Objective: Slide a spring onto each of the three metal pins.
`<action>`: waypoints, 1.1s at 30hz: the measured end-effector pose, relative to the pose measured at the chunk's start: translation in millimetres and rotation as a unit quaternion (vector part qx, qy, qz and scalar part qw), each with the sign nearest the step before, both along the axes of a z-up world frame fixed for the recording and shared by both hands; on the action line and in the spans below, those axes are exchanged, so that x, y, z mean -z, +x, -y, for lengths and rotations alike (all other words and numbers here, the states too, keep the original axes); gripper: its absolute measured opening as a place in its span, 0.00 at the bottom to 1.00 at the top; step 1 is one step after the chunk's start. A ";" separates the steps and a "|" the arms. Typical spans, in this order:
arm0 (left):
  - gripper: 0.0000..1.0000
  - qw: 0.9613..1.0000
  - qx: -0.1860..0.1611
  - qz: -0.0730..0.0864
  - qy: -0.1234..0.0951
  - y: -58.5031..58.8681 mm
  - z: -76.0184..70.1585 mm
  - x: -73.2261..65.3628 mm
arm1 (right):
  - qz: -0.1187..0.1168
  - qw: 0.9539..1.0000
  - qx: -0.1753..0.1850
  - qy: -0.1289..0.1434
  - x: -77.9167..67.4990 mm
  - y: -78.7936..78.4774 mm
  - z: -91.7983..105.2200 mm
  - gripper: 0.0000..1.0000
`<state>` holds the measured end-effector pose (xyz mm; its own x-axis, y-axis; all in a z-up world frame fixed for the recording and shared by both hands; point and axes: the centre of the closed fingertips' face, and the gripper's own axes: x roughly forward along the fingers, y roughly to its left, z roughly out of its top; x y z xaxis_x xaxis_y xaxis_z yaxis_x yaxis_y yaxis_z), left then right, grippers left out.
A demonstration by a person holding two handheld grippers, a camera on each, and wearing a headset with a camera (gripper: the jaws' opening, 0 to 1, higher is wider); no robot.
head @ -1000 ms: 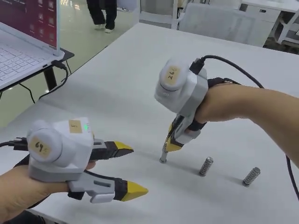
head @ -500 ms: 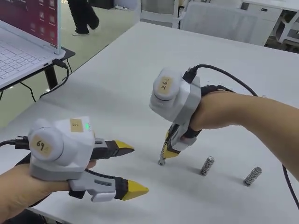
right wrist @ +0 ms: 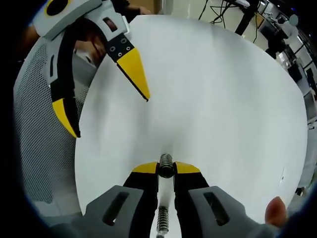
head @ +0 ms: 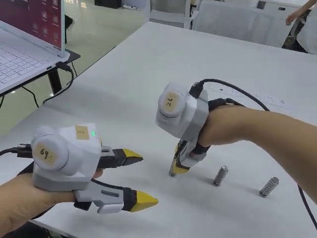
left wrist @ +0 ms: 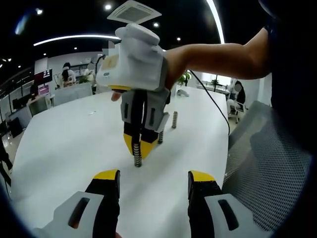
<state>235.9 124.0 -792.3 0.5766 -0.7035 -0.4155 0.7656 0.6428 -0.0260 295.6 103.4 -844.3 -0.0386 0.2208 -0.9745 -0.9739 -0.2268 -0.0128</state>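
My right gripper [head: 179, 168] points straight down at the white table [head: 124, 89], shut on an upright spring [head: 172, 171] whose lower end meets the tabletop. In the right gripper view the spring [right wrist: 166, 166] sits pinched between the yellow tips of the right gripper [right wrist: 166, 169]. Two more upright springs [head: 220, 175] [head: 269, 186] stand in a row to its right. My left gripper [head: 138, 178] hovers open at the lower left, apart from the row. The left gripper view has the left gripper [left wrist: 153, 178] open, facing the right gripper [left wrist: 141, 144] and the held spring [left wrist: 137, 159].
An open laptop [head: 20, 54] rests on a stand at the far left with a cable [head: 62, 84] hanging from it. The right gripper's black cable [head: 233, 89] arcs over the arm. Chairs [head: 237, 29] stand beyond the table's far edge.
My right gripper has come down closer to the table with the spring in it. The left gripper has stayed put. The head camera has shifted slightly.
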 end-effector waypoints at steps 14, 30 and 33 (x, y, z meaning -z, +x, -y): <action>0.50 1.000 0.000 0.000 0.001 -0.1 -0.8 0.1 | -0.007 1.000 0.001 -0.003 2.5 -2.2 0.7 0.10; 0.50 1.000 0.003 -0.001 0.002 0.6 0.6 -0.6 | -0.006 1.000 0.014 0.011 -1.0 3.1 7.3 0.20; 0.50 1.000 0.005 -0.002 0.004 0.7 1.4 -0.2 | -0.006 1.000 0.019 0.015 -2.1 4.0 10.6 0.21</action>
<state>236.6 122.6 -792.1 0.5680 -0.7057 -0.4236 0.7719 0.6353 -0.0233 299.6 92.8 -842.3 -0.0421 0.2510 -0.9671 -0.9819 -0.1894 -0.0065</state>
